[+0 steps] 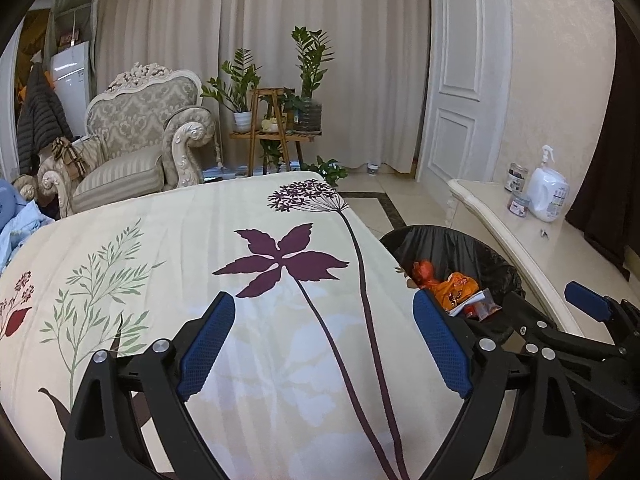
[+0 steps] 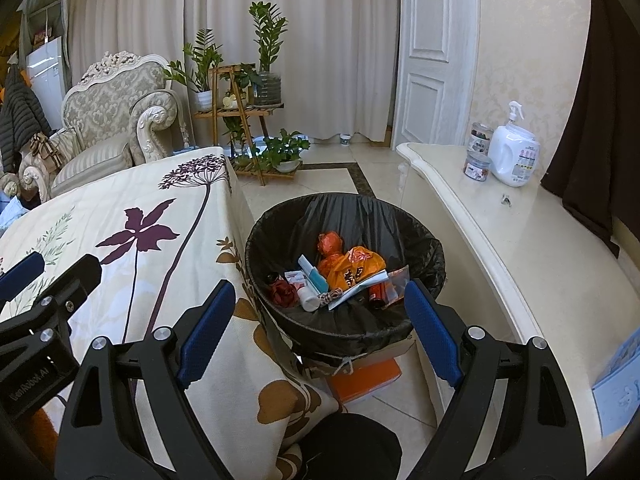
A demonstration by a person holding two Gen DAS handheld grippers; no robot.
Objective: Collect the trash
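Right claw (image 2: 316,344) spread empty, trash bin (image 2: 424,252) just beyond, wrappers inside

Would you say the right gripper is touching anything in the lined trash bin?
Apart. In the right wrist view the right gripper is open and empty, its fingers raised above the trash bin; the orange wrapper lies untouched farther in.

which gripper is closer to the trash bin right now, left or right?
Right. The right gripper hangs open right above the trash bin's near rim. The left gripper is open over the floral bedspread, with the bin off to its right.
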